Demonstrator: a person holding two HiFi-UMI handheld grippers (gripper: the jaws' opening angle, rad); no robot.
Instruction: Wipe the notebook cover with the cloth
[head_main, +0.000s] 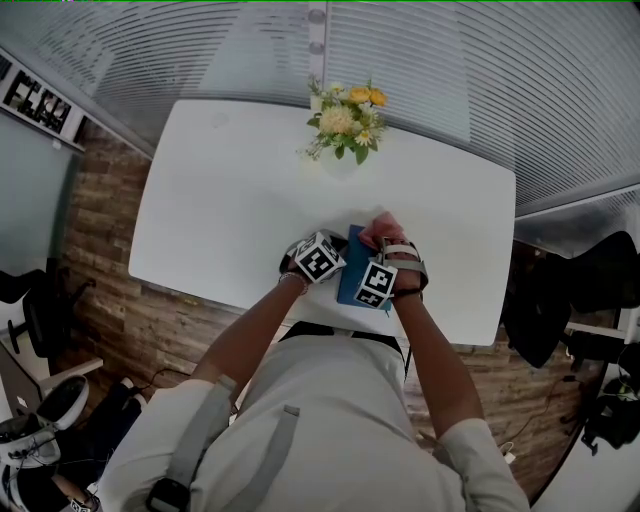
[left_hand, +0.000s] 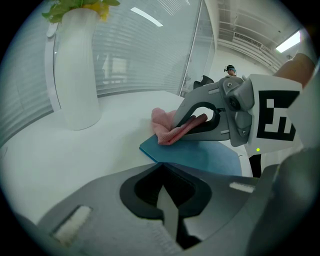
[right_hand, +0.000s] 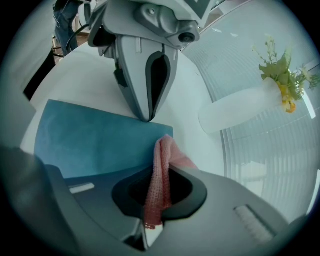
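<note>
The cloth (right_hand: 159, 180) is being clamped in the right gripper's (right_hand: 151, 226) jaws at the notebook (right_hand: 95, 142) edge. The left gripper's (left_hand: 169, 212) jaws are being pressed together. Wiping is seemingly only being started.

one notebook (head_main: 352, 270), one cloth (right_hand: 165, 160), one vase (left_hand: 75, 75), two grippers (right_hand: 146, 118) (left_hand: 181, 125)

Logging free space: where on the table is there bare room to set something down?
Bare: the table left of the flowers and notebook, and its right end. Crowded only at the near edge, round the notebook.

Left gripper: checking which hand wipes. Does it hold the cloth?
No: the left gripper shows shut, empty jaws; the cloth sits in the right gripper.
</note>
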